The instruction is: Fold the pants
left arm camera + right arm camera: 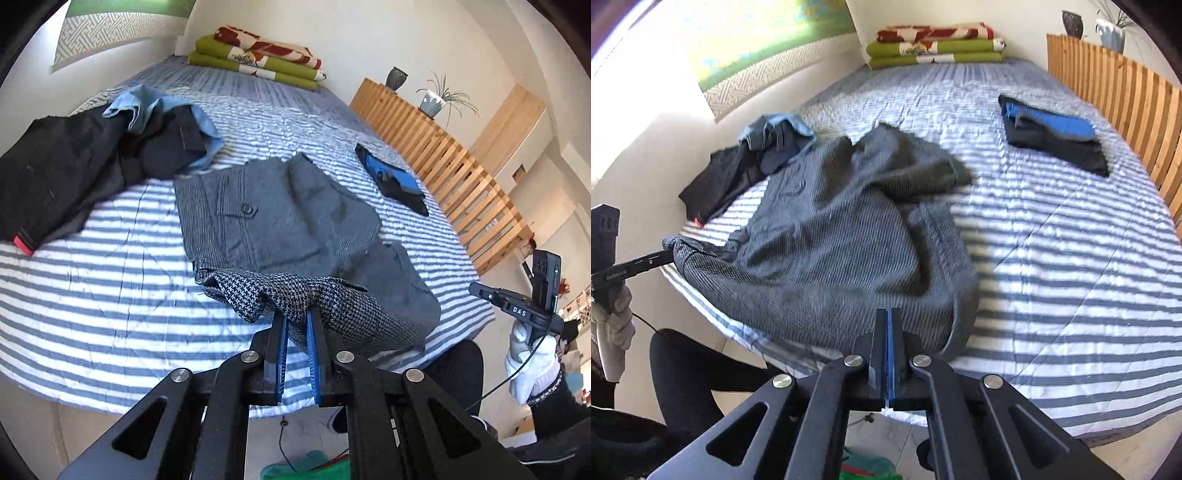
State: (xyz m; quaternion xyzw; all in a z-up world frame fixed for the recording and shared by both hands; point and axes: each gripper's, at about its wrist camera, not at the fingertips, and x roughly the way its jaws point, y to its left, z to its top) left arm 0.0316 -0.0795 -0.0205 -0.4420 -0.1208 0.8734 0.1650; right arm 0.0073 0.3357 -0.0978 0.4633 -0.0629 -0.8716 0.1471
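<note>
Left gripper [297,317] pinches the near hem of the grey pants [280,218], jaws narrowly parted around bunched cloth; right gripper [889,314] clamps tight on the same edge further along. Pants lie rumpled on the striped bed [1071,258], folding barely begun by my reckoning. Beyond: one unfolded dark heap [74,177], one folded pair [1052,136], three stacked blankets [936,46].
</note>
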